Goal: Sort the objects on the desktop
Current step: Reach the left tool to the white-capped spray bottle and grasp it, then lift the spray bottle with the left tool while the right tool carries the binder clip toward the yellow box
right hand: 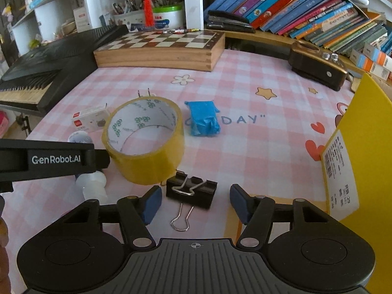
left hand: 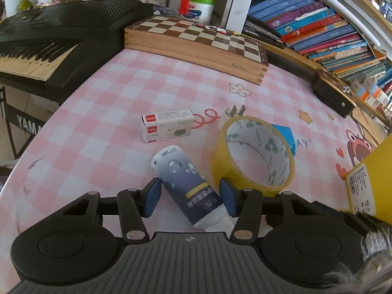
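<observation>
Left gripper [left hand: 190, 199] clamped around bottle [left hand: 187, 185] lying on pink checked tablecloth [left hand: 103, 112], beside tape roll [left hand: 252, 154]. Right gripper [right hand: 196, 203] parted, straddling binder clip [right hand: 191, 188], pads clear of it.

Both wrist views look steeply down, close over the worktop [left hand: 103, 103], facing the chessboard [left hand: 196, 39]. Both share the tape roll [left hand: 252, 154] [right hand: 147, 142]; the right view sits right of it.
</observation>
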A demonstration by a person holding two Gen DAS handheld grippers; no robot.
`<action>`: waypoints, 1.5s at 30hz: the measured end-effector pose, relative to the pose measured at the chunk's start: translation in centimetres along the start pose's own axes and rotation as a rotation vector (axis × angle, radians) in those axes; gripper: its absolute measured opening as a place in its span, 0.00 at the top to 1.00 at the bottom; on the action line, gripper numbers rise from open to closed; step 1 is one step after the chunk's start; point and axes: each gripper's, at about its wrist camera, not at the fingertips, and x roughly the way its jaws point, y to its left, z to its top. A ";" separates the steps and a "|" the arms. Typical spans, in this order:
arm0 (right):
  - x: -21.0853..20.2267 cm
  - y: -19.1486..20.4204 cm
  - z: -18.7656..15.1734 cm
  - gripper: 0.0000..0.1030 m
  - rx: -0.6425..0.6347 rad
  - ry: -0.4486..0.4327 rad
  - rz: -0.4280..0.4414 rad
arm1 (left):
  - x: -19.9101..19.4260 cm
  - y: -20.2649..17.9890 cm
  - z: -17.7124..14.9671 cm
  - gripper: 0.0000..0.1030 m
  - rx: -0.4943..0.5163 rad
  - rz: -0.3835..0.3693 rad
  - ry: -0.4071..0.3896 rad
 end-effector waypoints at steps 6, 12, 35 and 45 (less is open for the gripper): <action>-0.3 -0.8 -0.2 0.61 0.001 -0.014 -0.005 | -0.3 0.5 -0.7 0.69 0.025 0.017 0.033; -0.2 -0.6 -0.1 0.59 -0.007 -0.015 -0.006 | 0.4 0.1 -0.2 0.69 0.073 0.034 0.023; -5.1 -1.1 -0.6 0.61 -0.025 -0.086 0.056 | -5.1 2.7 -1.6 0.70 -0.100 -0.122 -0.040; -11.4 -0.7 -1.8 0.61 0.040 -0.145 0.064 | -10.4 4.3 -2.6 0.70 -0.111 -0.251 -0.073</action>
